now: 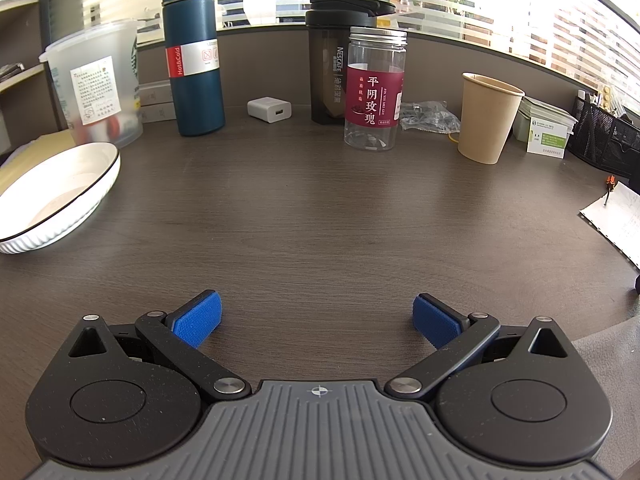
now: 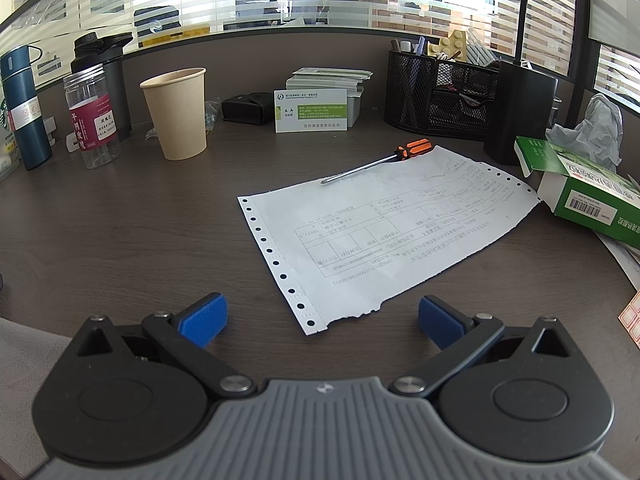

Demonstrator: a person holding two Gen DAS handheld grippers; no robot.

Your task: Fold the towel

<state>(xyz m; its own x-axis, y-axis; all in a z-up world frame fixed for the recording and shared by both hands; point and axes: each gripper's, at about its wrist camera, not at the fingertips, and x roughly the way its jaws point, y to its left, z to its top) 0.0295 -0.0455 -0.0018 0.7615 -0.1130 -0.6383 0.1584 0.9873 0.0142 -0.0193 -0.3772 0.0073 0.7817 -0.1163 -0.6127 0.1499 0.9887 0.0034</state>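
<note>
Grey towel (image 1: 608, 344) shows only as a corner at your left tool's (image 1: 316, 320) right edge; its long axis can't be told. Both tools, right (image 2: 322, 318) included, gape empty above the table (image 1: 320, 220).

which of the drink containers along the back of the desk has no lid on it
The tan paper cup, standing open-topped at the right end of the row. The blue flask, black shaker and clear jar are all capped.

Only a grey corner of the towel (image 1: 608, 344) shows, cut off by the frame's edge.
</note>
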